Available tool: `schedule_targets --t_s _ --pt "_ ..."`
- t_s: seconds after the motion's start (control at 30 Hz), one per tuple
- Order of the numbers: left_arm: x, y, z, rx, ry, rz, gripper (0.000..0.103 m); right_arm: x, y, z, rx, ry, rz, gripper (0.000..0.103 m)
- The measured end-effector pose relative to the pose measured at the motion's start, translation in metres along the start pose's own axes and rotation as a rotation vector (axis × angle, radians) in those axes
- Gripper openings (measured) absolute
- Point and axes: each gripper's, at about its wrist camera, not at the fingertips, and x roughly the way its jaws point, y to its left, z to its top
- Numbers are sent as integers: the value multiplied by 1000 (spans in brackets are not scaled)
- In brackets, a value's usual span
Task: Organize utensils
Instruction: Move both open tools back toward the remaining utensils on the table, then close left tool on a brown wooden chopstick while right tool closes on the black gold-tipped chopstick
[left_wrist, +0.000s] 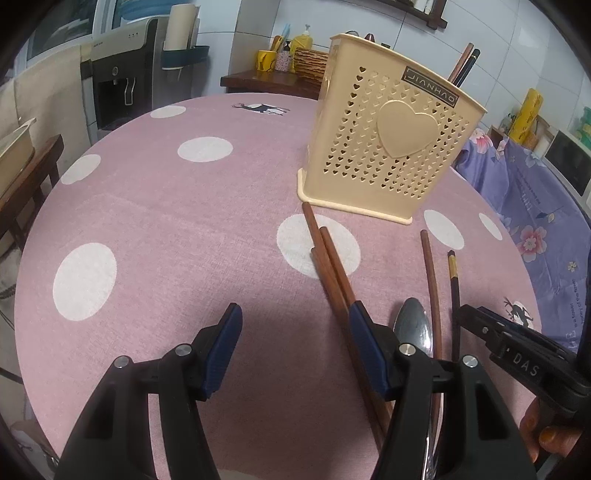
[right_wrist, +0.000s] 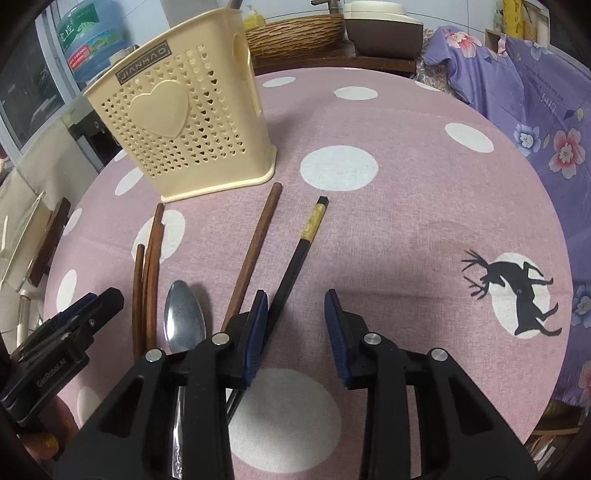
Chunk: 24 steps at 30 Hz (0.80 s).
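Two views are showing the same pink, white-dotted tablecloth (left_wrist: 166, 229). In the left wrist view, the left gripper (left_wrist: 295, 350) is hovering with its jaws spread, nothing between the blue pads but bare cloth. A cream perforated utensil holder (left_wrist: 388, 140) with a raised heart is standing upright toward the far side of the table, and two chopsticks (left_wrist: 463, 66) are sticking up out of it. Three brown chopsticks (left_wrist: 328, 266) are lying bunched together in front of the holder, running under the gripper's right finger. To their right a metal spoon (left_wrist: 413, 328) is lying bowl up, then a single brown chopstick (left_wrist: 432, 288), then a black chopstick (left_wrist: 455, 291) with a gold band. The right gripper (left_wrist: 476, 317) is reaching in from the right edge, close to the black chopstick.

In the right wrist view, the right gripper (right_wrist: 295, 332) is holding its jaws partly apart, pinching nothing; the black chopstick (right_wrist: 295, 266) is passing beside and under its left pad, and I cannot tell whether the pad is touching it. The single brown chopstick (right_wrist: 255, 251) is lying just left of it, then the spoon (right_wrist: 183, 317) and the brown bundle (right_wrist: 147, 280). The holder (right_wrist: 184, 118) is standing at the upper left. The left gripper (right_wrist: 96, 310) is showing at the left edge.
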Motion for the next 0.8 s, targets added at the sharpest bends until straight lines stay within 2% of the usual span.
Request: schedule_targets --t_s 0.1,0.37,0.53,0.63,0.8 --pt "3 -6 6 10 -3 8 56 3 -2 4 18 3 -1 33" --pt "25 -11 18 -19 45 7 34 3 -3 3 20 -1 -4 32" --pt "27 -6 20 -47 51 2 23 5 -5 7 40 4 4 26" --pt "27 -2 20 -72 57 -11 21 8 -6 12 52 10 2 24" --pt "29 -8 22 -52 67 0 21 14 -2 20 58 25 -4 23"
